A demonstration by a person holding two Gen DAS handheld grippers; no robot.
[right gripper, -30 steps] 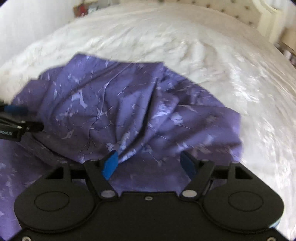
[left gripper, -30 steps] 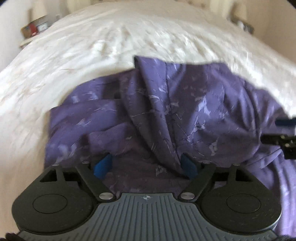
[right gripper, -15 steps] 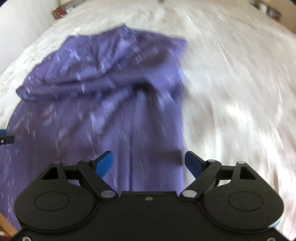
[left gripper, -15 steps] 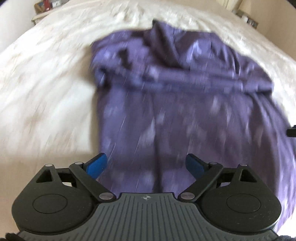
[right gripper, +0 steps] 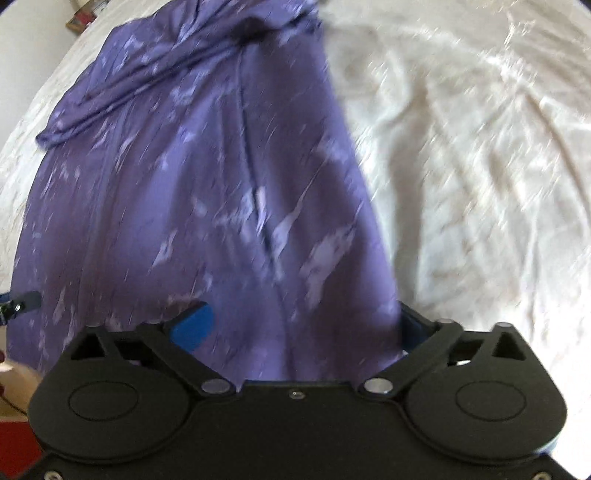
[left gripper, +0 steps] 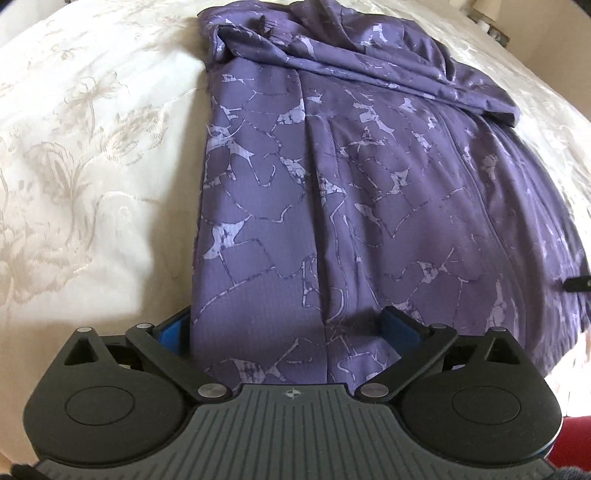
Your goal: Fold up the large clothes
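Observation:
A large purple garment (left gripper: 351, 177) with a pale crackle print lies lengthwise on a cream bedspread (left gripper: 92, 147); its far end is bunched in folds. My left gripper (left gripper: 286, 325) is open at the garment's near left corner, with the near hem lying between its blue pads (left gripper: 173, 328). In the right wrist view the same garment (right gripper: 207, 177) fills the left half, and my right gripper (right gripper: 299, 325) is open at the near right corner, hem between its blue pads (right gripper: 194, 326). The right view is motion-blurred.
The cream embroidered bedspread (right gripper: 461, 166) spreads on both sides of the garment. The other gripper's tip shows at the right edge of the left view (left gripper: 578, 284) and at the left edge of the right view (right gripper: 14, 304). Small items sit at the far bed corner (right gripper: 83, 20).
Both grippers have pulled back from the bunched far end to the garment's near hem. The garment now lies stretched out long instead of heaped. Both stay open.

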